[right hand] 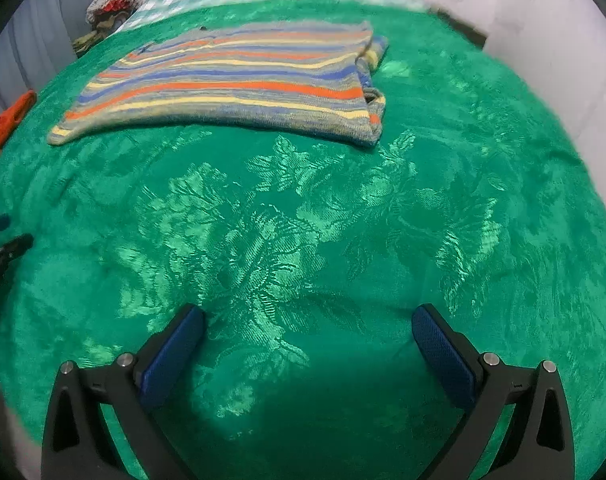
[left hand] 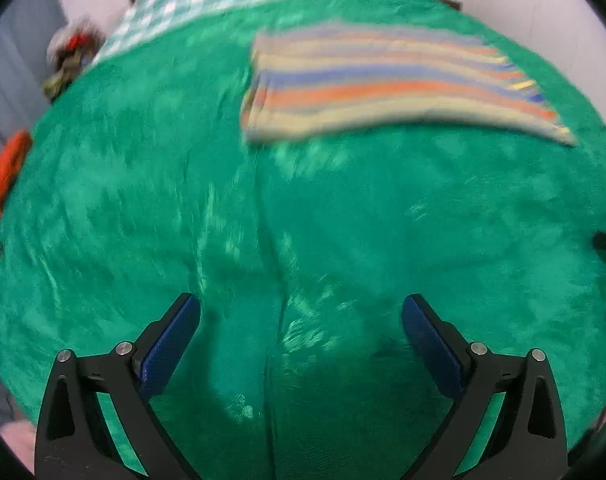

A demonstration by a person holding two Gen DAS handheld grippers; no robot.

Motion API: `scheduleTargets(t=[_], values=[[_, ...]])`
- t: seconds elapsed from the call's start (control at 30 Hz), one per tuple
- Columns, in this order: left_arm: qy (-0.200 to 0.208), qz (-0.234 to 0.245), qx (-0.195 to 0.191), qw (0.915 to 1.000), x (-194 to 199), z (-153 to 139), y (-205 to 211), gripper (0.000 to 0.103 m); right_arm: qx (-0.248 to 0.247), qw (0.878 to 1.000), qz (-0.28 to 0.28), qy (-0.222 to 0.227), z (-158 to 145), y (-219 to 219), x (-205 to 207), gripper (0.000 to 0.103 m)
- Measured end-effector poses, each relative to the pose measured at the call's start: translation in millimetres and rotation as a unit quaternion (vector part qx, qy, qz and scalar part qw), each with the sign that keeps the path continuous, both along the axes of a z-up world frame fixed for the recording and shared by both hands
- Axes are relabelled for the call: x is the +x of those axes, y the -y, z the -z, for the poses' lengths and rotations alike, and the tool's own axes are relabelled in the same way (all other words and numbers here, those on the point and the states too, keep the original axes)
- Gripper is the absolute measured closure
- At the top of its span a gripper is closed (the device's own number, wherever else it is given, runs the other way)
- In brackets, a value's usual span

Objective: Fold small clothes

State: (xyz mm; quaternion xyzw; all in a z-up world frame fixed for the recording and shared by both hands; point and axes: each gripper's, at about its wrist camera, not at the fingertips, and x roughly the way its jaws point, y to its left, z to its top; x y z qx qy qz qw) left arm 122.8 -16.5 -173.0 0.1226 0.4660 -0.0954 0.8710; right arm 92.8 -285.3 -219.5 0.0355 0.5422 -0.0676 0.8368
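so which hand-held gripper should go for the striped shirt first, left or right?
Right, probably, by a small margin. The right hand-held gripper is open and faces the striped shirt's near hem, sharply in view. The left hand-held gripper is open too, but the shirt sits off to its right.

No legible text, label, brand mark, number or sign appears in either wrist view. The folded knit garment with orange, blue and yellow stripes [right hand: 239, 84] carries only its stripe pattern, and the green damask bedspread [right hand: 303, 220] shows only a woven leaf motif. The left view is motion-blurred, so any fine print there cannot be read.
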Motion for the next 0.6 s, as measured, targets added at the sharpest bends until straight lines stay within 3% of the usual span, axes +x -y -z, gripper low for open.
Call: scheduleTargets(t=[0.1,0.2,0.3,0.37,0.47,0.53,0.57,0.6], values=[[0.037,0.059,-0.018,0.9974,-0.4,-27.7,35.8,0.001,0.053,0.998,0.009,0.024,-28.3,34.6,17.7,0.001],[0.034,0.128,-0.054,0.9898,18.4,-43.0,95.9,0.002,0.078,0.995,0.023,0.055,-53.5,80.7,62.0,0.001],[0.027,0.195,-0.079,0.9773,40.7,-41.3,165.8,0.002,0.144,0.986,0.031,0.072,-59.9,127.4,124.2,0.001],[0.019,0.239,-0.074,0.9680,60.1,-25.6,218.4,0.002,0.198,0.978,0.042,0.056,-48.4,153.4,165.5,0.002],[-0.009,0.266,-0.060,0.9620,84.7,1.3,268.1,0.016,0.254,0.965,0.067,0.023,-21.6,185.6,218.8,0.015],[-0.018,0.280,-0.043,0.9590,93.8,15.7,286.5,0.027,0.294,0.952,0.084,0.017,-6.9,201.4,242.2,0.019],[-0.013,0.285,-0.041,0.9576,96.3,19.6,292.2,0.030,0.311,0.946,0.085,0.018,-3.3,206.6,253.9,0.027],[-0.009,0.290,-0.050,0.9557,97.9,20.0,293.0,0.043,0.320,0.944,0.081,0.018,-1.4,208.7,263.0,0.044]])
